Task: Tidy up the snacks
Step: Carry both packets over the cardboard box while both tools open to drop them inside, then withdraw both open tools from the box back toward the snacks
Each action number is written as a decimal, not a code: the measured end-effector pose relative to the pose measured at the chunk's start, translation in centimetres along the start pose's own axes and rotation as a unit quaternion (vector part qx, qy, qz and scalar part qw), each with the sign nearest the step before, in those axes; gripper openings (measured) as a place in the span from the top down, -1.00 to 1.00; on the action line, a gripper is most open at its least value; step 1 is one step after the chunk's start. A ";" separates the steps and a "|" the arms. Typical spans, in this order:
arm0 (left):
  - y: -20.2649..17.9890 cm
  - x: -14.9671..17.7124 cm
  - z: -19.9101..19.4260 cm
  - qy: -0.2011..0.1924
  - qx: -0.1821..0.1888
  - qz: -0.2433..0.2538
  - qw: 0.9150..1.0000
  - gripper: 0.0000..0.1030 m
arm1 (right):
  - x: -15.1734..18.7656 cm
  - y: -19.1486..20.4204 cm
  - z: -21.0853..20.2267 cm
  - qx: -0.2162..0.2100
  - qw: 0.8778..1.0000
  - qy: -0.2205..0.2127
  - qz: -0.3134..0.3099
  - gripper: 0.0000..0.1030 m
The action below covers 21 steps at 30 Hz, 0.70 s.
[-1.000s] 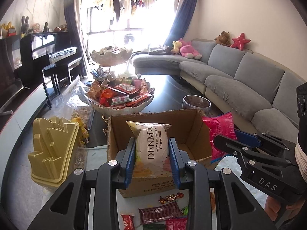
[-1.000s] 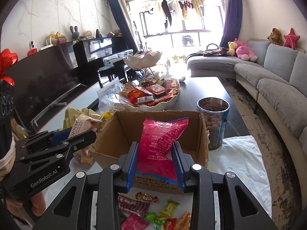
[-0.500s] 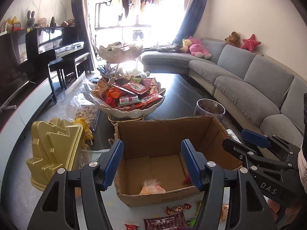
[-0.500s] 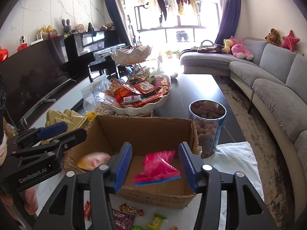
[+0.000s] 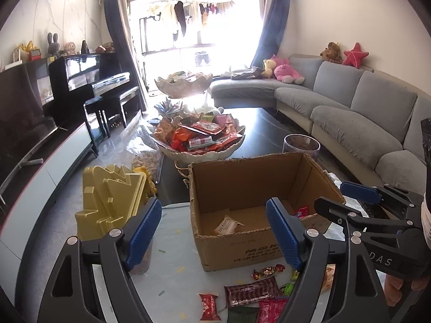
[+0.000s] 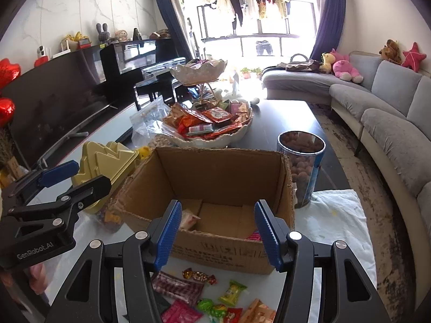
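Observation:
An open cardboard box (image 5: 237, 188) (image 6: 215, 172) stands on a white cloth. A cream snack packet (image 5: 227, 224) (image 6: 188, 219) lies on its floor at the left, and a pink packet (image 5: 301, 211) (image 6: 254, 235) lies at the right. My left gripper (image 5: 212, 215) hovers before the box with its jaws opening and nothing between them. My right gripper (image 6: 216, 210) is open at the near wall of the box and grips nothing. Several loose wrapped snacks (image 5: 250, 293) (image 6: 177, 286) lie on the cloth in front of the box.
A shell-shaped bowl (image 5: 188, 158) heaped with snacks sits behind the box. A tall jar of nuts (image 6: 301, 167) stands to its right and a yellow moulded tray (image 5: 107, 199) to its left. A grey sofa (image 5: 363, 113) runs along the right.
Both grippers opened and let go of their packets. The cream one and the pink one dropped into the box. Both grippers drew back slightly from it.

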<state>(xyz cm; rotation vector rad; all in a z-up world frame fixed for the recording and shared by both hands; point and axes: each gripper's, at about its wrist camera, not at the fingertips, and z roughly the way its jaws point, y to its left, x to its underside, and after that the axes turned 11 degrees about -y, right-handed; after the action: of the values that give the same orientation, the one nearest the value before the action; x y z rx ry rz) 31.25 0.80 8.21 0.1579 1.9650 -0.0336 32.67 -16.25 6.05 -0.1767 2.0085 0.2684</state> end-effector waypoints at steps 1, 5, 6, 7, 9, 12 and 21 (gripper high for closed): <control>0.1 0.1 -0.5 -0.004 -0.002 0.001 1.000 -0.57 | 0.1 0.4 -0.2 -0.002 1.000 0.001 -0.003 -0.11; 0.9 0.9 -2.2 -0.013 -0.005 0.000 1.000 -0.59 | 1.0 1.6 -1.0 -0.012 1.000 0.005 -0.008 -0.11; 1.1 1.2 -2.5 -0.014 -0.005 -0.001 1.000 -0.60 | 1.3 1.9 -1.2 -0.014 1.000 0.005 -0.010 -0.11; 1.3 1.5 -2.8 -0.014 -0.006 -0.001 1.000 -0.60 | 1.5 2.2 -1.3 -0.014 1.000 0.005 -0.012 -0.11; 1.7 2.1 -3.3 -0.013 -0.008 0.000 1.000 -0.60 | 2.2 2.8 -1.6 -0.015 1.000 0.006 -0.017 -0.11; 1.9 3.1 -3.7 -0.007 -0.012 0.002 1.000 -0.60 | 3.2 3.4 -1.8 -0.015 1.000 0.009 -0.022 -0.11; 2.4 7.0 -4.6 0.022 -0.022 -0.006 1.000 -0.60 | 6.7 4.2 -2.0 -0.011 0.999 0.034 -0.029 -0.11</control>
<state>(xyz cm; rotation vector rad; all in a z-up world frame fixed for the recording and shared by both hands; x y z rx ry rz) 24.72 4.26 3.70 0.1198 2.0091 0.0053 27.04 -12.76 1.35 -0.2610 2.0639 0.2517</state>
